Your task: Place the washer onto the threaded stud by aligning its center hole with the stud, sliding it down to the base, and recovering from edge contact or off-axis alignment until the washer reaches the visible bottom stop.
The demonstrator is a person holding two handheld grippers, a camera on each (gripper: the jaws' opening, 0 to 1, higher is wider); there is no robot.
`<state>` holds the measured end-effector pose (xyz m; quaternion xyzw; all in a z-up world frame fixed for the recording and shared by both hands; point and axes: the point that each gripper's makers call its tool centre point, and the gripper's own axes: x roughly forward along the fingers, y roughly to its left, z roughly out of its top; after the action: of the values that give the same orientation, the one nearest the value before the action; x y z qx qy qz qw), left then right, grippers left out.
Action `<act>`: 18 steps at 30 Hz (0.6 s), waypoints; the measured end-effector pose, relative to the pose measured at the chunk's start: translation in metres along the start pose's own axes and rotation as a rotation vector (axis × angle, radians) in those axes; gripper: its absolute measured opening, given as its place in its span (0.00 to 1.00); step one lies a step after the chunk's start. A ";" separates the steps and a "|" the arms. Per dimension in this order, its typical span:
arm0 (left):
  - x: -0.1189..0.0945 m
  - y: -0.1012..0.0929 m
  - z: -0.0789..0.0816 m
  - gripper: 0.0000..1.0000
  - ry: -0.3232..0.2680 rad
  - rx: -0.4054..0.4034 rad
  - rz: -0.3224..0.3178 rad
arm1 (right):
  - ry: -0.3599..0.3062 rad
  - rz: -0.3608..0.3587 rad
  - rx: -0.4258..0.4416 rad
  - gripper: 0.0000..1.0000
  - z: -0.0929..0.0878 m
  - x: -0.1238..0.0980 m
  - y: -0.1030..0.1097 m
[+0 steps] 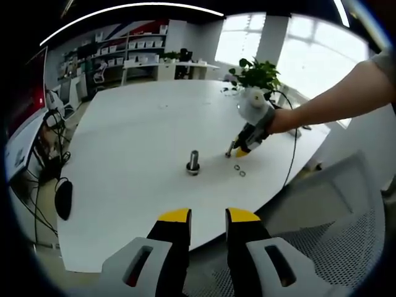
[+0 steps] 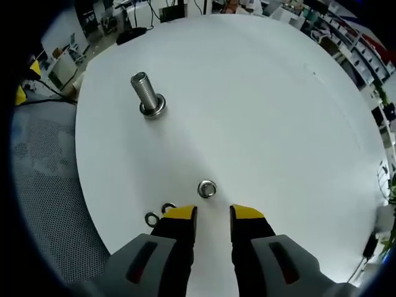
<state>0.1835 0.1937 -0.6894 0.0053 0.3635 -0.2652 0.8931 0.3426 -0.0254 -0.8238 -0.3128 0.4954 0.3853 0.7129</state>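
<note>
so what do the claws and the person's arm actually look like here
Both claws have two black jaws with yellow tips rising from light grey bodies with dark slots: the left claw and the right claw. In the left gripper view the right claw appears across the table, yellow-tipped, with a white rounded housing, held by a bare forearm below a short grey sleeve.

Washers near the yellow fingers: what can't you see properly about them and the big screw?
- Small washers: right gripper view, one partly hidden behind the right gripper's fingers.
- Same washers: left gripper view, too small to count surely.
- Stud: left gripper view, threads too small; whether a washer already sits on its base is unclear.
- Left gripper: body cut off by the bottom edge.
</note>
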 end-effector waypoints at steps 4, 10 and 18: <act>0.000 -0.001 0.000 0.20 0.002 0.001 -0.001 | -0.003 0.005 0.008 0.24 -0.007 -0.002 0.001; 0.000 -0.001 0.000 0.20 0.003 0.002 -0.003 | -0.019 0.027 0.000 0.25 -0.008 0.001 0.013; 0.000 -0.001 0.001 0.20 0.002 0.002 -0.004 | -0.022 0.056 -0.062 0.26 0.001 0.006 0.043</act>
<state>0.1837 0.1928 -0.6891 0.0056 0.3639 -0.2673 0.8922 0.3075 -0.0013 -0.8322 -0.3165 0.4841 0.4236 0.6971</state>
